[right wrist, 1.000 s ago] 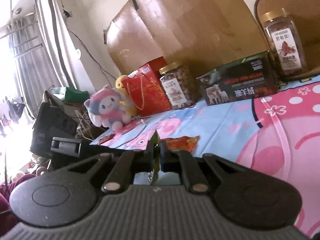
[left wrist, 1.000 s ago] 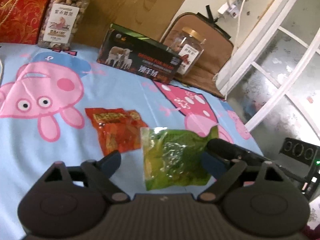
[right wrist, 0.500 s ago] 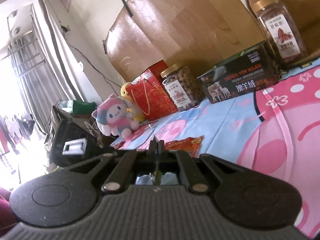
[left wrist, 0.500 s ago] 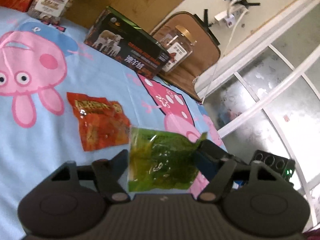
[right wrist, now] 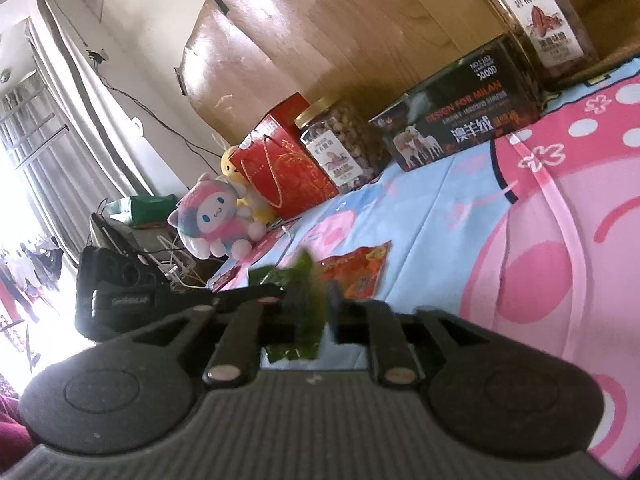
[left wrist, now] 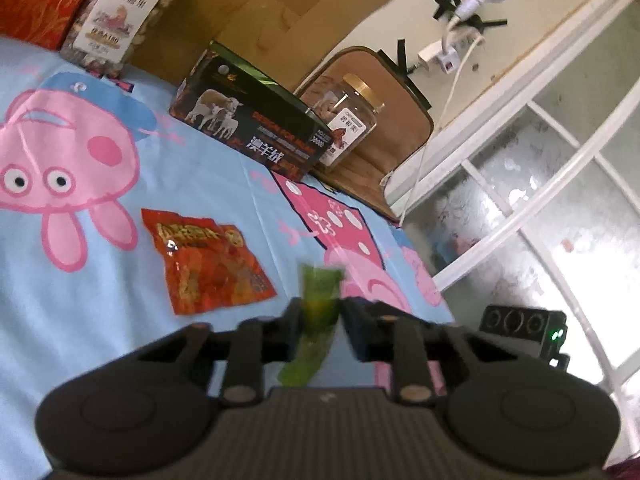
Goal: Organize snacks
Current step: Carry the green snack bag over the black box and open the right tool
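A green snack packet (left wrist: 318,300) is pinched between both grippers above the blue cartoon cloth. My left gripper (left wrist: 320,312) is shut on one end of it. My right gripper (right wrist: 316,300) is shut on the other end, where the green packet (right wrist: 308,280) stands edge-on between the fingers. A red snack packet (left wrist: 208,260) lies flat on the cloth to the left of the left gripper; it also shows in the right wrist view (right wrist: 356,272) just beyond the fingertips.
Along the back stand a nut jar (left wrist: 116,16), a dark box with sheep on it (left wrist: 248,136), a second jar (left wrist: 344,120) on a brown case, and a red gift bag (right wrist: 280,168). A plush toy (right wrist: 216,216) sits at the cloth's far end.
My left gripper has closed on the green packet, which was lying open between its spread fingers. The packet is now edge-on in both views.
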`<state>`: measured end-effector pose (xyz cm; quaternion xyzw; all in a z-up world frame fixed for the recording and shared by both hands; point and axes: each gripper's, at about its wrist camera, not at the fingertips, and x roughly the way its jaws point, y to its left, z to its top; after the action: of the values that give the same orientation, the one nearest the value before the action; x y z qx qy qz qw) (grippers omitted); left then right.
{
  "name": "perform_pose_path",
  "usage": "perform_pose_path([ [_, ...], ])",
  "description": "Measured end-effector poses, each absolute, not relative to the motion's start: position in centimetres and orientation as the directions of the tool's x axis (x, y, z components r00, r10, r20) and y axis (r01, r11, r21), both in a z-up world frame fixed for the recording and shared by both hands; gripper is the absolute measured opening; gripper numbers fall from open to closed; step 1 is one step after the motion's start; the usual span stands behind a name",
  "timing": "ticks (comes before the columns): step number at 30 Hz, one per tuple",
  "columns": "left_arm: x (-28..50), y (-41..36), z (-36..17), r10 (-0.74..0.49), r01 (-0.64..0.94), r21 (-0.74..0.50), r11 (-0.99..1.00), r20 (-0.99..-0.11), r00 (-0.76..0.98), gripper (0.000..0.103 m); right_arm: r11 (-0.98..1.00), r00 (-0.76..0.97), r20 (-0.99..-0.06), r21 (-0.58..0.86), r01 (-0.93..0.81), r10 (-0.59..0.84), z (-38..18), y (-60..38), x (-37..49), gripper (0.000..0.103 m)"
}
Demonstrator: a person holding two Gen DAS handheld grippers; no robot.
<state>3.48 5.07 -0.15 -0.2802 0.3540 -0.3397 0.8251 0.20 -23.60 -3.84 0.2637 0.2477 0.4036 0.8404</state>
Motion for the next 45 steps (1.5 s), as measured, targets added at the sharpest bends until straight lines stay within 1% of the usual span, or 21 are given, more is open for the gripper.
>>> perform_pose_path([
  [1,3.5,5.3,-0.1,-0.763,0.356,-0.713,0.604,-0.386,0.519,0.021,0.531,0.55,-0.193,0.635,-0.561,0.813,-3.7,-23.6,0.0,0.046],
  [2,3.6,5.6,-0.1,-0.768,0.357,-0.721,0.594,-0.376,0.518,0.019,0.531,0.552,-0.184,0.62,-0.578,0.814,-3.6,-23.5,-0.3,0.049],
  [5,3.5,5.7,0.2,-0.763,0.36,-0.715,0.6,-0.376,0.526,0.019,0.565,0.551,-0.216,0.557,-0.608,0.806,-3.1,-22.3,-0.7,0.05],
  [9,3.7,5.3,-0.1,-0.764,0.356,-0.715,0.601,-0.385,0.517,0.019,0.651,0.564,-0.332,0.468,-0.597,0.756,-3.1,-20.3,-0.6,0.052],
  [11,3.7,5.2,-0.2,-0.765,0.353,-0.715,0.603,-0.394,0.509,0.021,0.684,0.569,-0.379,0.41,-0.603,0.73,-3.1,-19.4,-0.9,0.062],
  [12,3.8,5.1,-0.3,-0.761,0.345,-0.713,0.61,-0.406,0.506,0.03,0.692,0.569,-0.395,0.384,-0.611,0.721,-3.1,-18.9,-1.0,0.066],
  [13,3.8,4.9,-0.4,-0.756,0.338,-0.709,0.618,-0.419,0.503,0.032,0.701,0.57,-0.41,0.357,-0.618,0.712,-3.2,-18.5,-1.2,0.07],
  [16,3.9,4.3,-0.8,-0.732,0.335,-0.677,0.656,-0.461,0.502,0.033,0.731,0.586,-0.453,0.282,-0.621,0.672,-3.4,-17.4,-1.4,0.073],
  [17,4.0,4.1,-1.0,-0.733,0.334,-0.676,0.657,-0.469,0.493,0.029,0.734,0.588,-0.457,0.269,-0.624,0.668,-3.4,-17.2,-1.3,0.074],
  [18,4.0,4.0,-1.2,-0.731,0.332,-0.674,0.66,-0.473,0.492,0.022,0.735,0.589,-0.46,0.26,-0.626,0.664,-3.4,-17.1,-1.4,0.074],
  [19,4.0,3.9,-1.3,-0.726,0.33,-0.67,0.665,-0.477,0.495,0.017,0.738,0.592,-0.461,0.256,-0.624,0.661,-3.4,-17.0,-1.4,0.075],
  [23,4.1,4.3,-1.0,-0.749,0.335,-0.696,0.635,-0.448,0.488,0.015,0.75,0.606,-0.461,0.248,-0.614,0.648,-3.4,-17.0,-1.4,0.074],
  [24,4.1,4.3,-0.8,-0.752,0.342,-0.696,0.631,-0.442,0.488,0.015,0.755,0.614,-0.457,0.246,-0.607,0.643,-3.4,-17.0,-1.5,0.07],
  [25,4.1,4.3,-0.6,-0.751,0.347,-0.692,0.633,-0.439,0.493,0.015,0.761,0.624,-0.451,0.241,-0.603,0.638,-3.3,-16.9,-1.6,0.055],
  [26,4.1,4.3,-0.3,-0.747,0.35,-0.687,0.637,-0.439,0.499,0.015,0.762,0.637,-0.432,0.236,-0.603,0.638,-3.2,-16.9,-1.8,0.047],
  [28,4.6,4.2,0.2,-0.751,0.355,-0.687,0.634,-0.437,0.495,0.015,0.777,0.668,-0.409,0.213,-0.592,0.622,-3.0,-16.6,-2.1,0.044],
  [31,5.4,4.0,1.6,-0.752,0.377,-0.674,0.636,-0.429,0.501,0.015,0.794,0.709,-0.364,0.194,-0.576,0.604,-2.4,-16.4,-2.0,0.04],
  [34,6.6,3.5,3.5,-0.752,0.414,-0.647,0.64,-0.414,0.513,0.015,0.808,0.744,-0.319,0.169,-0.565,0.587,-1.2,-16.6,-1.4,0.039],
  [37,8.6,2.7,6.0,-0.747,0.45,-0.614,0.649,-0.4,0.532,0.016,0.831,0.789,-0.269,0.102,-0.547,0.552,0.4,-16.4,-0.2,0.039],
  [41,12.8,0.9,9.1,-0.742,0.499,-0.563,0.659,-0.373,0.557,0.016,0.871,0.853,-0.193,0.015,-0.492,0.485,2.6,-16.6,3.0,0.039],
  [45,18.1,-1.6,10.3,-0.739,0.51,-0.549,0.662,-0.364,0.566,0.016,0.903,0.891,-0.161,-0.003,-0.43,0.424,3.8,-17.8,7.8,0.039],
])
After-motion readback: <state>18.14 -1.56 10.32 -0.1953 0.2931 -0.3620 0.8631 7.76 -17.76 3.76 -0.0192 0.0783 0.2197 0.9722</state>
